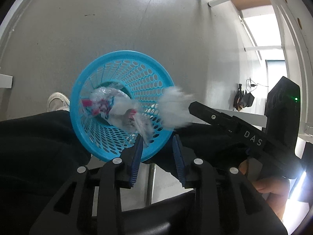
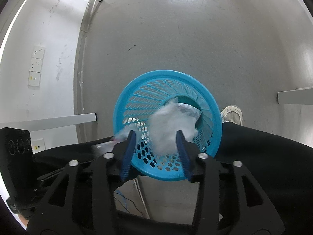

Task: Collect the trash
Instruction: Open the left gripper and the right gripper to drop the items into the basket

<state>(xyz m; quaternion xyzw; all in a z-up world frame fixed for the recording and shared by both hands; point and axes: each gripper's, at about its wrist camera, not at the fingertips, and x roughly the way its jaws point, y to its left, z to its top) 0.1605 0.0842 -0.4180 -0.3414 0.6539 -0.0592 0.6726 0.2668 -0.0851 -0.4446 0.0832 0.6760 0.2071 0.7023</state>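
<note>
A round blue perforated basket (image 1: 121,72) (image 2: 137,90) stands on the floor below both grippers. In the left wrist view my left gripper (image 1: 157,144) is open over the basket's near rim. A crumpled clear wrapper with red print (image 1: 109,105) lies inside, its blurred tail beside the left fingertip. A blurred white tissue wad (image 1: 174,109) hangs at the tip of my right gripper (image 1: 191,105). In the right wrist view my right gripper (image 2: 155,137) is open. The tissue wad (image 2: 170,129) sits between its fingers, against the right one and apart from the left one.
A person's legs in black trousers (image 1: 35,137) (image 2: 264,148) flank the basket, with a white shoe (image 1: 57,101) (image 2: 231,114) on the grey floor. White frame bars (image 2: 58,120) and a wall with sockets (image 2: 36,66) are at the left.
</note>
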